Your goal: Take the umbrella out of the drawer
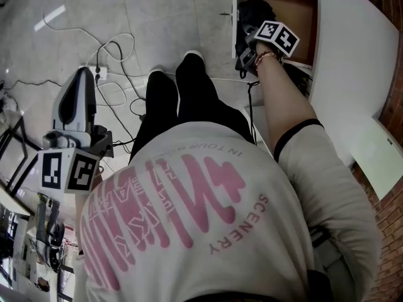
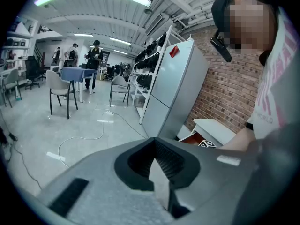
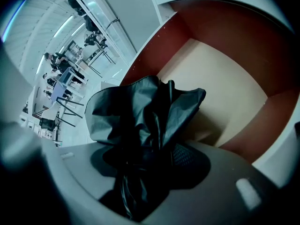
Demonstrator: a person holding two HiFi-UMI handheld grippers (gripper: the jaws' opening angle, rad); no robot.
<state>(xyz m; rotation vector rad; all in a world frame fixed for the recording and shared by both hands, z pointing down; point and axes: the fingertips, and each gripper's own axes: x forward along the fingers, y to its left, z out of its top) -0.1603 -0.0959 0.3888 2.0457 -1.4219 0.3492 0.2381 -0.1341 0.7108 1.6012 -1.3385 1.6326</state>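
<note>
The umbrella [image 3: 145,121], a dark, folded bundle of crumpled fabric, is clamped in the right tongs [image 3: 149,167]. Their jaws are clenched on its lower part, and the cloth bulges out above them. It hangs over the open drawer [image 3: 243,46], toward the drawer's left wall. I cannot tell whether any part of it touches the bottom.

The right gripper view gives the closest look. It shows the grip itself, the drawer's pale bottom panel and its reddish-brown side walls. The head view shows none of the jaws, because the marker cube and the person's right hand [image 1: 261,58] cover them. It does place the umbrella at the left edge of the drawer opening, with a thin strap dangling below the hand. It also shows the drawer standing out of a white cabinet [image 1: 352,61].

The left tongs [image 2: 157,165] are well apart from all this, low at the person's left side over the grey floor [image 1: 157,17]. In the left gripper view their jaws are drawn together with nothing between them. Only that view shows the room behind: a brick wall [image 2: 229,88], a tall white unit [image 2: 176,88], chairs [image 2: 61,86] and people standing far off. The head view alone shows the white cables [image 1: 113,49] looping across the floor beside the person's shoes [image 1: 192,56].
</note>
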